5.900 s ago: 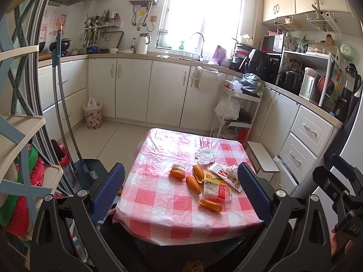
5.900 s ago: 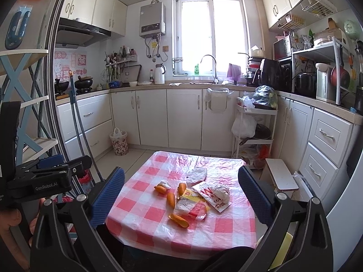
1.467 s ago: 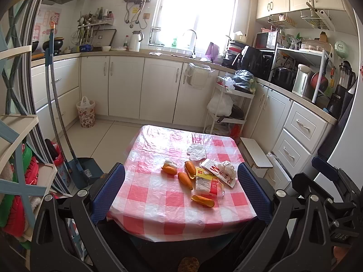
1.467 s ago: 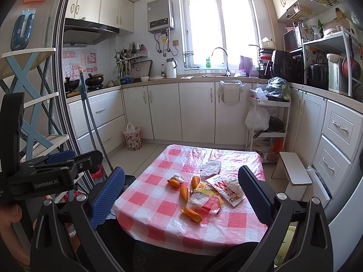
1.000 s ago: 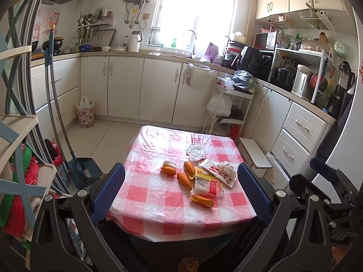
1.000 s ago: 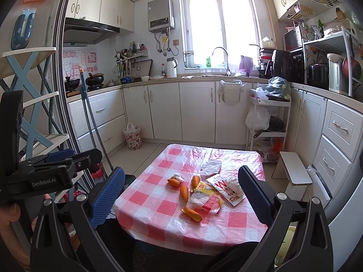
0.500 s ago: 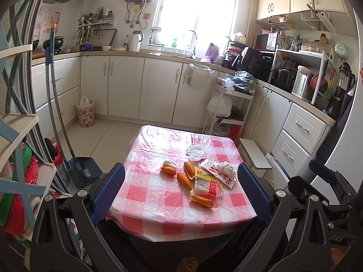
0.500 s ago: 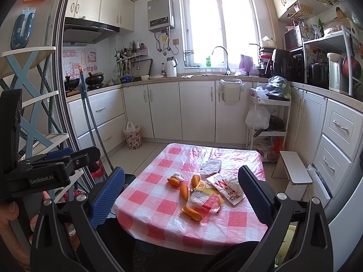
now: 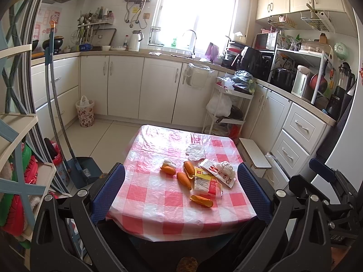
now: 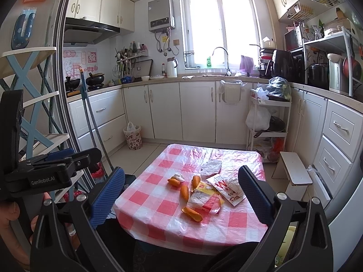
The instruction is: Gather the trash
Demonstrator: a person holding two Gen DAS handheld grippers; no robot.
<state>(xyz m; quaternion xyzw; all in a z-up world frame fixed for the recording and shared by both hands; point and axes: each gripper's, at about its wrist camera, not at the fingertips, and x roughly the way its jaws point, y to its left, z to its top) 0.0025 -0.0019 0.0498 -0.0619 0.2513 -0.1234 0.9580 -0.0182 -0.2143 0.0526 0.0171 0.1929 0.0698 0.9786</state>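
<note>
A small table with a red-and-white checked cloth (image 9: 158,195) (image 10: 168,204) holds trash: several orange peel pieces (image 9: 183,180) (image 10: 191,213), a yellow-red wrapper (image 9: 205,182) (image 10: 204,196), a white-red packet with crumpled paper (image 9: 217,172) (image 10: 229,189), a clear plastic piece (image 9: 195,151) (image 10: 211,167). My left gripper (image 9: 181,192) is open and empty, held above the table's near edge. My right gripper (image 10: 181,195) is open and empty, also back from the table.
A floral waste bin (image 9: 85,113) (image 10: 132,138) stands by the far cabinets. A broom and dustpan (image 9: 81,172) lean at left beside a shelf rack (image 9: 20,158). A rolling cart (image 9: 229,113) and a white step stool (image 10: 295,170) stand at right.
Both grippers have drifted slightly; the table sits a little lower and nearer in view than 5.9 s ago. Nothing on the table has moved.
</note>
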